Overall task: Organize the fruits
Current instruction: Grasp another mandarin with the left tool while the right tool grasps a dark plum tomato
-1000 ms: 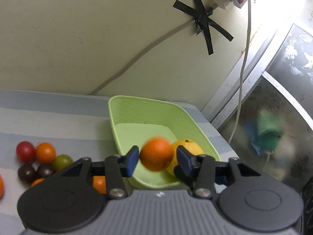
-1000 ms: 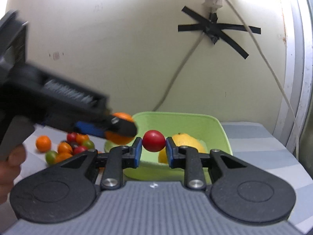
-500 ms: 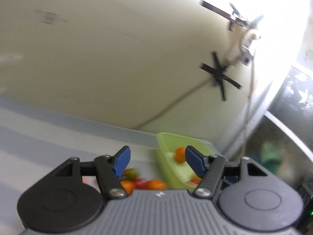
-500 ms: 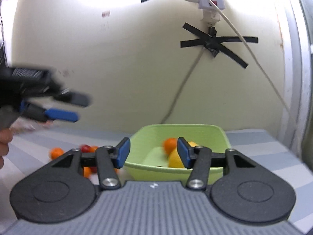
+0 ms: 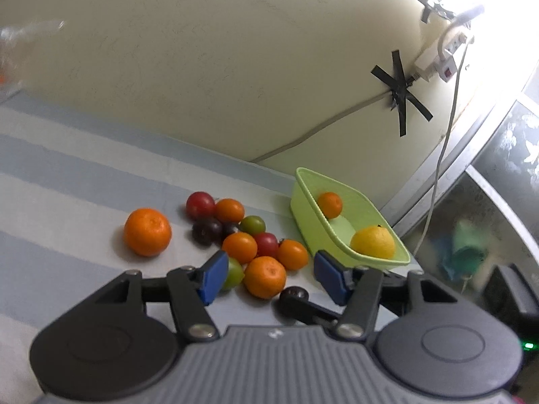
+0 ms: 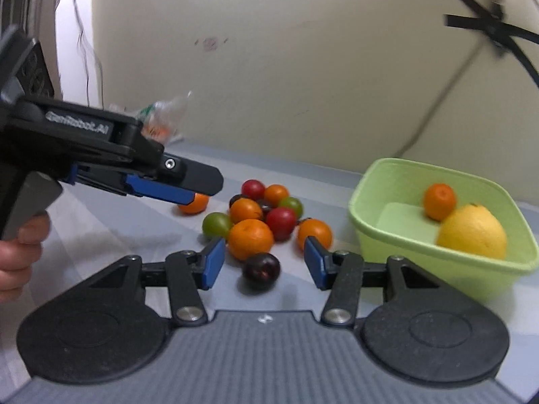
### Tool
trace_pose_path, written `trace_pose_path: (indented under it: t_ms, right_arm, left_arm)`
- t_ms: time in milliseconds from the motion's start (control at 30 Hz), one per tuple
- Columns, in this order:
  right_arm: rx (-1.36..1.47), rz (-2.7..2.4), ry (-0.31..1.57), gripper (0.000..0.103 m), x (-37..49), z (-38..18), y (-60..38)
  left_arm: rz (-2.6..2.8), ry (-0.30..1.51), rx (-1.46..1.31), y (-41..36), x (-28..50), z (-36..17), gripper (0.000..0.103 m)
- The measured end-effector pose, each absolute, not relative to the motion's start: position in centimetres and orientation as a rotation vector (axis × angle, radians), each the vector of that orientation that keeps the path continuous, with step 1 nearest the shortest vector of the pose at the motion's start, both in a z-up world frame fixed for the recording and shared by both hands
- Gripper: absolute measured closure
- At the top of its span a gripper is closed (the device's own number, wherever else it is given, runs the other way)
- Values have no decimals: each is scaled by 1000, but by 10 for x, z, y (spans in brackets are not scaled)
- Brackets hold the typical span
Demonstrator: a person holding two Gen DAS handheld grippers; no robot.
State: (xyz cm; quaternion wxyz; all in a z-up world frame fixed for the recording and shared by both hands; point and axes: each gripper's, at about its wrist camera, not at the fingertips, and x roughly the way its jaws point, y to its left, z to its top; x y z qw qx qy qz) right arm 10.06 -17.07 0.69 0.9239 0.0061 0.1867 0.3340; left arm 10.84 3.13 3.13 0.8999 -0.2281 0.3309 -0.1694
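Note:
A green basket [image 5: 387, 258] [image 6: 380, 235] on the striped cloth holds a small orange [image 5: 330, 204] [image 6: 439, 201] and a yellow citrus [image 5: 372, 241] [image 6: 471, 231]. Left of it lies a pile of small oranges, red, green and dark fruits [image 5: 249, 235] [image 6: 262, 215]. A lone orange [image 5: 147, 232] lies further left. My left gripper [image 5: 267, 279] is open and empty above the pile's near edge; it also shows in the right wrist view [image 6: 188, 188]. My right gripper [image 6: 262, 262] is open and empty, with a dark plum [image 6: 261, 267] lying between its fingers.
A cream wall with a taped cable [image 5: 401, 92] and power strip [image 5: 438, 57] stands behind. A clear plastic bag [image 6: 161, 118] lies at the back left. A glass surface [image 5: 488, 208] lies right of the basket.
Both grippers opened and dropped their fruits; the orange now lies in the basket. Both have pulled back from the basket and swung left over the fruit pile.

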Motion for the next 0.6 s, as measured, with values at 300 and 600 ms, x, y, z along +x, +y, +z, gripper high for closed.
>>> trace_pose_path:
  t_ms: [300, 600]
  right_arm:
    - [-155, 699, 380, 65, 120, 5, -136]
    - [-206, 935, 305, 64, 77, 5, -130]
  left_arm:
    - [-372, 721, -573, 53, 103, 18, 46]
    - [-381, 719, -559, 59, 82, 11, 40]
